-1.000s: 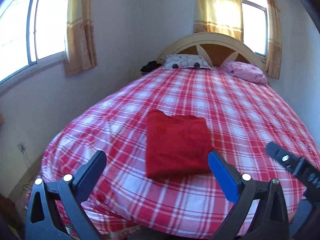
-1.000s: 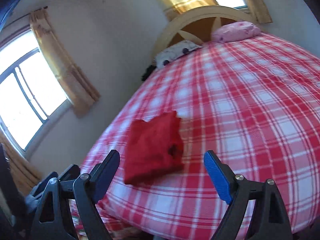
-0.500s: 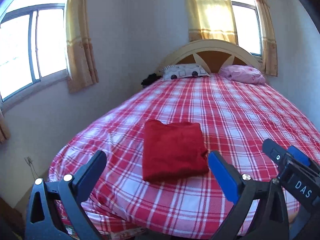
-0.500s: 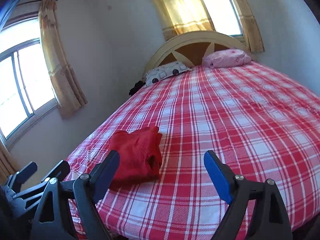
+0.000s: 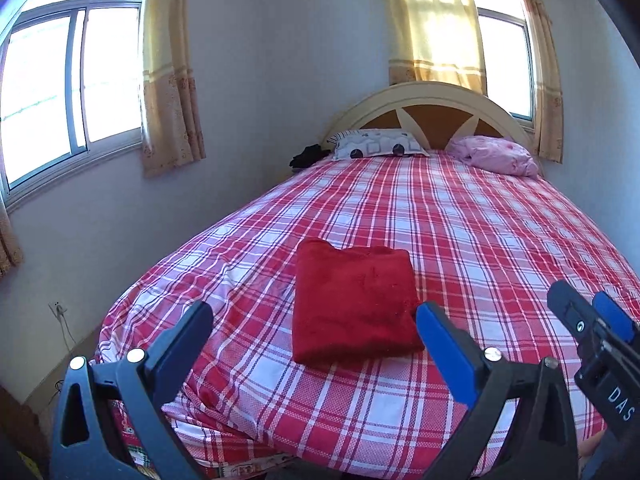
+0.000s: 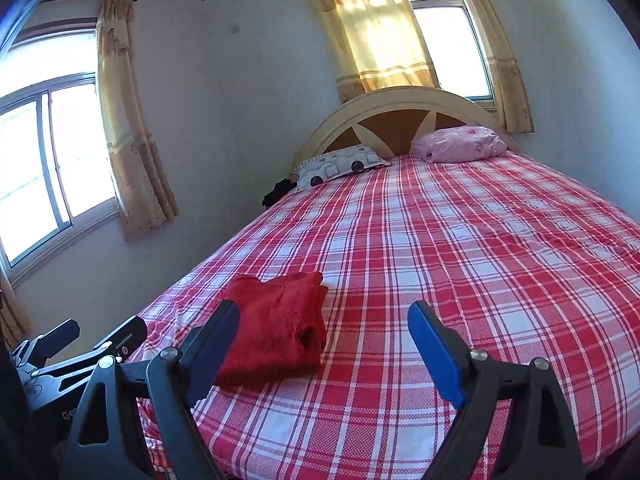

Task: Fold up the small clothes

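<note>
We are holding our left tongs (image 5: 314,332) and our right tongs (image 6: 322,334) above the near end of the bed (image 5: 460,220). Both tongs are standing wide apart, let go, with nothing between their fingers. Their blue pads are touching nothing.

The red cloth (image 5: 352,300) is lying folded into a neat square on the bed's red and white checked sheet (image 6: 460,240). It is sitting near the foot of the bed, a little toward the window side. In the left view it is showing between the two fingers of our left tongs, but it is lying farther off and the fingers are not touching it. In the right view it is lying just past the left finger of our right tongs, with its folded layers facing us.

At the far end we are seeing a grey patterned pillow (image 5: 376,148) and a pink pillow (image 5: 496,156) resting against the round headboard (image 5: 432,100). A small dark thing (image 5: 308,156) is lying beside the grey pillow; we cannot tell what it is. Yellow curtains (image 5: 436,40) are hanging by the windows.
</note>
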Demonstrator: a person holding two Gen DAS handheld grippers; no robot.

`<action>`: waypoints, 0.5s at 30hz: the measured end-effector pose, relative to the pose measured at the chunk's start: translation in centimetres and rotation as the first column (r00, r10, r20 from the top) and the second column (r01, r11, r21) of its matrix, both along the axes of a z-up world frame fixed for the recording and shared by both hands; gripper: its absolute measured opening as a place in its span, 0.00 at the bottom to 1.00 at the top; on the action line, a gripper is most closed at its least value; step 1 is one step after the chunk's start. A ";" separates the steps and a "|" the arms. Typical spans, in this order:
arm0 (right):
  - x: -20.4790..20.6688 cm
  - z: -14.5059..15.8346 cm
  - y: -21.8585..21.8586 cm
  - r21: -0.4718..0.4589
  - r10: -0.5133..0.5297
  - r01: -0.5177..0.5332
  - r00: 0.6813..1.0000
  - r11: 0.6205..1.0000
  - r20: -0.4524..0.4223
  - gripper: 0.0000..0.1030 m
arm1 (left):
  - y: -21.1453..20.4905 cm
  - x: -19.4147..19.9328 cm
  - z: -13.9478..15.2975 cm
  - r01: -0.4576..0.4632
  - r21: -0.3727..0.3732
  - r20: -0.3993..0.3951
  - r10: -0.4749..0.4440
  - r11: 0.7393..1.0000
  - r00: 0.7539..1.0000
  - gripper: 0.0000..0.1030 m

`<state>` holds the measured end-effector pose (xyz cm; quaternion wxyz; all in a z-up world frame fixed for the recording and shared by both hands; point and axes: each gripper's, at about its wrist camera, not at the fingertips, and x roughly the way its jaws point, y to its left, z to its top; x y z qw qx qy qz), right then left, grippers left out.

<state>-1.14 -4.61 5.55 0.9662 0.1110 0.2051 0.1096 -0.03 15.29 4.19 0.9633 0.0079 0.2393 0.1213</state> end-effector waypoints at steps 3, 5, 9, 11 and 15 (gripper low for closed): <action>0.1 -0.1 0.2 -0.002 0.004 -0.004 1.000 1.000 -0.005 0.84 | 0.0 0.1 -0.1 0.001 0.015 -0.005 0.000 1.000 1.000 1.00; 0.1 -0.1 0.2 -0.006 0.003 -0.003 1.000 1.000 -0.002 0.84 | -0.1 0.1 0.0 -0.002 0.024 0.001 0.002 1.000 1.000 1.00; 0.0 -0.1 0.3 -0.007 0.004 -0.004 1.000 1.000 -0.002 0.84 | 0.0 0.1 0.1 -0.001 0.017 0.003 0.001 1.000 1.000 1.00; 0.0 -0.1 0.3 -0.009 0.005 -0.005 1.000 1.000 -0.002 0.84 | 0.0 0.2 0.0 -0.001 0.016 0.001 0.001 1.000 1.000 1.00; 0.1 -0.1 0.3 -0.010 0.005 -0.005 1.000 1.000 -0.003 0.84 | 0.1 0.4 -0.1 0.003 0.009 -0.009 -0.003 1.000 1.000 1.00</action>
